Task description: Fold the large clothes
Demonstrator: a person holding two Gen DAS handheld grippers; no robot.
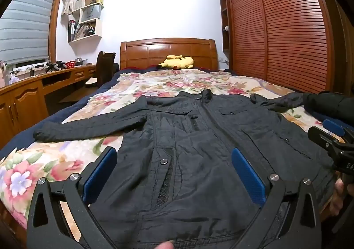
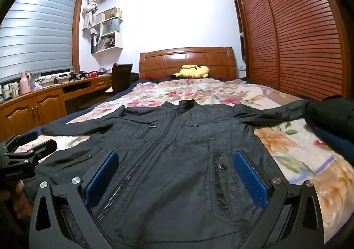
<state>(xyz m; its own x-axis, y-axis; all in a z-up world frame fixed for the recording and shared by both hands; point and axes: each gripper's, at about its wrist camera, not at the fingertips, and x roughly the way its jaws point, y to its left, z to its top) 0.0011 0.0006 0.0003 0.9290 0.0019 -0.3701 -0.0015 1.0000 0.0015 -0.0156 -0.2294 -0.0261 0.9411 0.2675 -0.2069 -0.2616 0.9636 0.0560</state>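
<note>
The blue-padded fingers (image 1: 100, 175) of the left gripper (image 1: 174, 176) are spread wide apart and grasp nothing, hovering over the near hem of the large black zip-front jacket (image 1: 199, 138), with the left pad above the floral bedspread (image 1: 66, 156) beside the jacket and the right pad above its front panel. In this left wrist view the jacket lies flat and face up on the bed, collar at the far end, one sleeve stretched out to the left and the other to the right, where it reaches a dark bundled garment (image 1: 331, 105). At the far left a white wall shelf (image 1: 86, 19) holds folders, papers and a grey paper bag. A yellow plush toy (image 1: 177, 62) lies by the wooden headboard (image 1: 168, 50). The right gripper (image 1: 336, 138) shows at the right edge; whether it is released cannot be told here. In the right wrist view, the right gripper (image 2: 177, 180) has its blue fingers (image 2: 250, 180) just as widely released, empty, both above the jacket (image 2: 177, 138) near its hem, the zip running between them. The left gripper (image 2: 24, 149) appears at the left edge, above the jacket's edge.
</note>
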